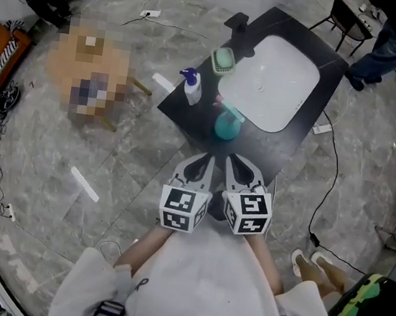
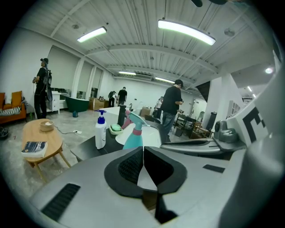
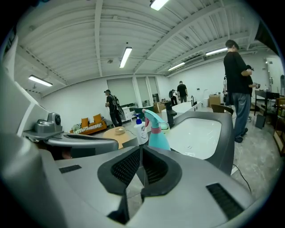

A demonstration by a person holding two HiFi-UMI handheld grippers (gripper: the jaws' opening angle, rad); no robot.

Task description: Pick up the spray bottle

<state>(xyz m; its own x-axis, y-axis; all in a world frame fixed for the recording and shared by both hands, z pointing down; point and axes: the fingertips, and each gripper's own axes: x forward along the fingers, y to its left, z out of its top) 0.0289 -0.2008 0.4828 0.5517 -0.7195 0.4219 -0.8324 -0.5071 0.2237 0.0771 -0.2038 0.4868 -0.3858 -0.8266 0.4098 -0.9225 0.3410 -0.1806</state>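
Note:
A teal spray bottle [image 1: 227, 123] with a pink collar and trigger stands on the near edge of the black sink counter [image 1: 291, 140]. It shows straight ahead in the left gripper view [image 2: 134, 135] and in the right gripper view [image 3: 156, 131]. My left gripper [image 1: 206, 163] and right gripper [image 1: 233, 165] hang side by side just short of the counter, a short way from the bottle. Both are shut, jaws meeting with nothing between them. The left gripper [image 2: 143, 153] and right gripper [image 3: 140, 156] touch nothing.
A white pump bottle with a blue top [image 1: 191, 88] and a green soap dish [image 1: 224, 61] stand left of the white basin [image 1: 271, 82], with a black tap [image 1: 240, 26] behind. A round wooden table [image 2: 41, 138] stands left. People stand around the room. Cables lie on the floor.

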